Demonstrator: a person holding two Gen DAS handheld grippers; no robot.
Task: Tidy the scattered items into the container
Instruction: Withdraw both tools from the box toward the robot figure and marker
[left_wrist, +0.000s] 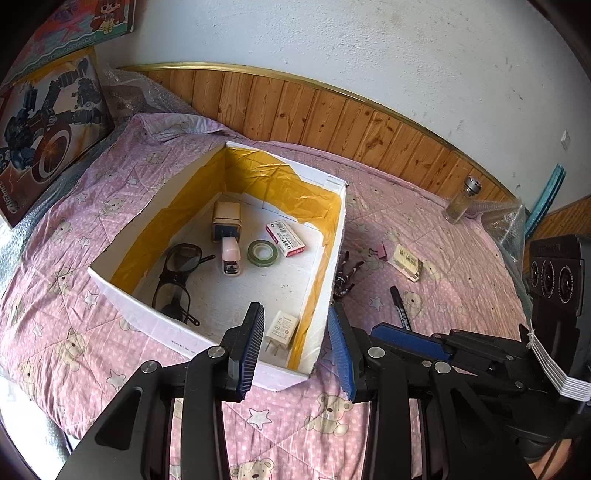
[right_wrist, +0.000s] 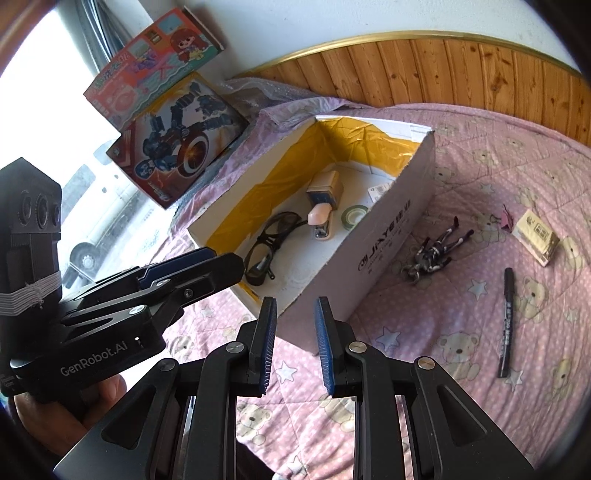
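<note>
A white cardboard box (left_wrist: 155, 319) lined with yellow tape sits on a pink quilt. Inside lie black glasses (left_wrist: 177, 273), a pink stapler (left_wrist: 231, 254), a green tape roll (left_wrist: 262, 253), a red staple box (left_wrist: 285, 238) and a white charger plug (left_wrist: 282, 328). My left gripper (left_wrist: 295, 321) hovers open and empty over the box's near corner, above the plug. My right gripper (right_wrist: 295, 310) is open and empty just outside the box wall (right_wrist: 388, 236). On the quilt to the right lie a key bunch (right_wrist: 436, 251), a black marker (right_wrist: 506, 321), a yellowish small box (right_wrist: 537, 236) and a pink binder clip (right_wrist: 505, 218).
A glass shaker jar (left_wrist: 461, 201) stands near the wood-panelled wall at the far right. Two toy boxes (right_wrist: 177, 147) lean at the far left beside bubble wrap (left_wrist: 140, 96). A hand (right_wrist: 74, 417) holds the left gripper's handle.
</note>
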